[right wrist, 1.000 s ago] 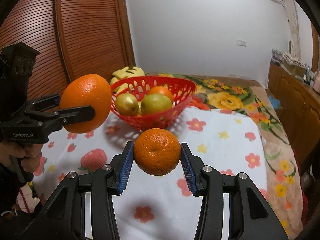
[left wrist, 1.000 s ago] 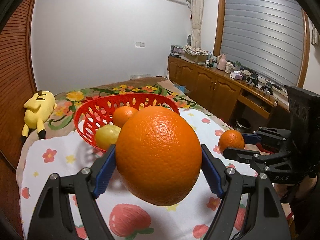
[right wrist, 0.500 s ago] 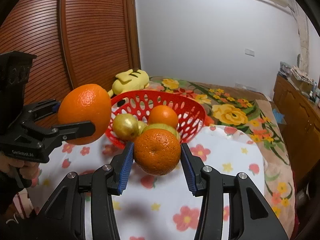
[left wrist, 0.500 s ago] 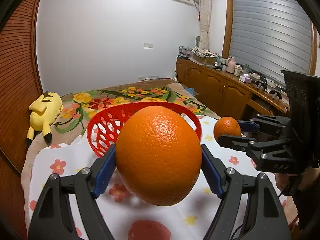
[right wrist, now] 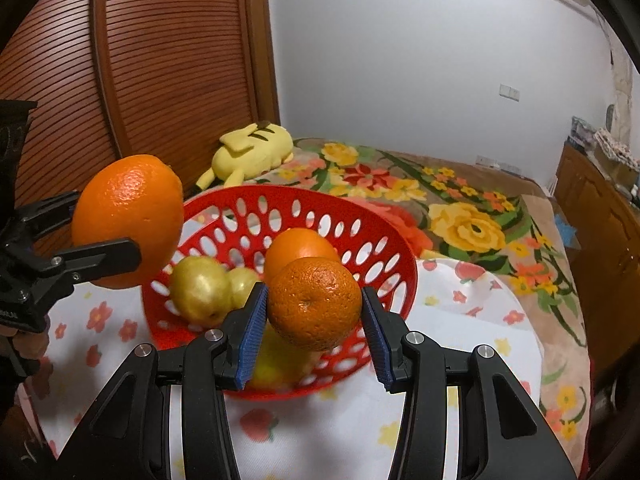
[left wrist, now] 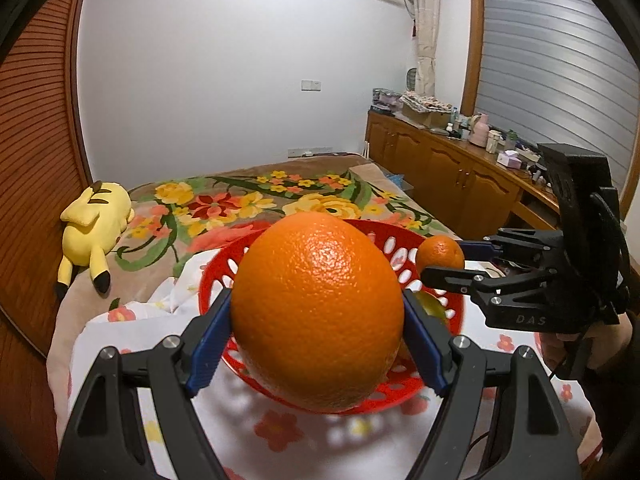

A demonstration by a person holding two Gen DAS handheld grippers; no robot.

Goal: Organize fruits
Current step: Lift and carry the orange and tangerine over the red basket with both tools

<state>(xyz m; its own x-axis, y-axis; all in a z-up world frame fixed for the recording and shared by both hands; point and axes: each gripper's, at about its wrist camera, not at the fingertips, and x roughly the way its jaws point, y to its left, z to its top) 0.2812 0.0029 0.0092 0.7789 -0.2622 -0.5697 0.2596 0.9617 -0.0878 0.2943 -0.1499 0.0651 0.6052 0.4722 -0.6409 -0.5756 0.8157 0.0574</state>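
Now: left tongs (left wrist: 318,354) clamped on large orange (left wrist: 318,308), right tongs (right wrist: 314,334) clamped on small orange (right wrist: 315,303), both over near rim of red basket (right wrist: 384,236). Next: lower, release inside.

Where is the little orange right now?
The little orange is pinched in the right gripper, held over the near edge of the red basket, just in front of another orange inside.

In the left wrist view the big orange (left wrist: 318,310) hides most of the basket (left wrist: 400,240) and its fruits. In the right wrist view the small orange (right wrist: 315,303) covers part of another orange (right wrist: 298,246), and the left gripper (right wrist: 112,236) is cut off at the left edge.
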